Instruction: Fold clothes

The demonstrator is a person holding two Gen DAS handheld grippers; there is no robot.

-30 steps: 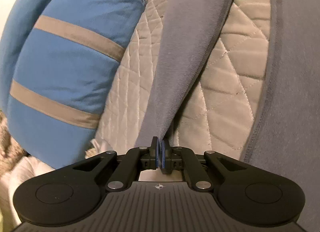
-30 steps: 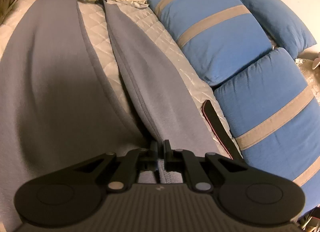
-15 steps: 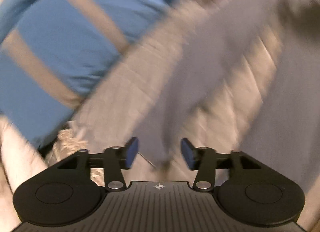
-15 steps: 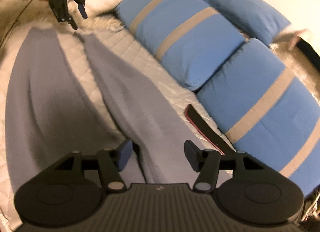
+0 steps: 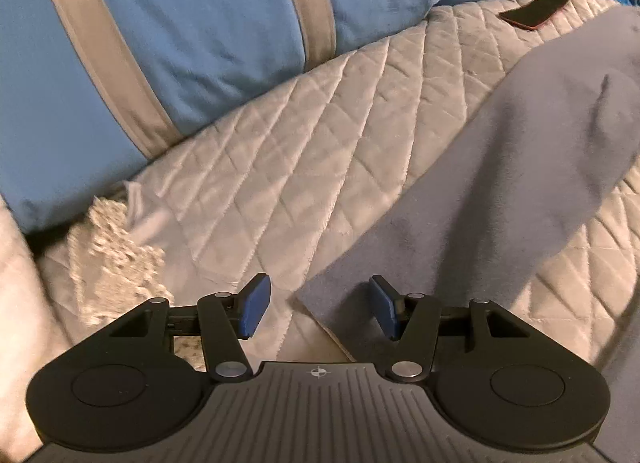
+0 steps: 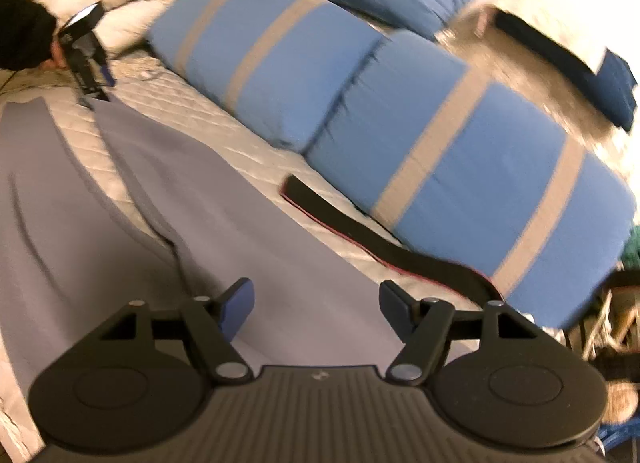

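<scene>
Grey fleece fills the foreground of both wrist views: the garment [image 6: 248, 231], apparently a pair of soft trousers, lies spread on the quilted cover [image 5: 304, 167], two long panels running away from the right wrist camera with a strip of quilt showing between them. Nearest that camera, the right gripper [image 6: 316, 305] hovers over the wider end of one panel, its jaws wide apart after just opening further, with cloth beneath them but nothing pinched. In the left wrist view, the left gripper [image 5: 316, 309] has its jaws about half spread, having just opened and then held, poised over the squared-off end of the same panel [image 5: 460, 191], whose corner lies just beyond the blue pads without being gripped. Both tools tilt downward toward the bed, the left more steeply. By the look of it, a lay-out or straightening step has just ended with the release, and the fold itself is not yet made. The next move probably calls for re-gripping at matching ends and carrying one panel over the other, keeping the edges aligned so the soft cloth does not bunch. Beyond the garment a dark strap [image 6: 360, 231] lies on the quilt just beside the striped blue pillows [image 6: 460, 167]; it could snag a sweeping fold. Farther off, a dark sleeve [image 6: 24, 39] shows behind the left tool.
</scene>
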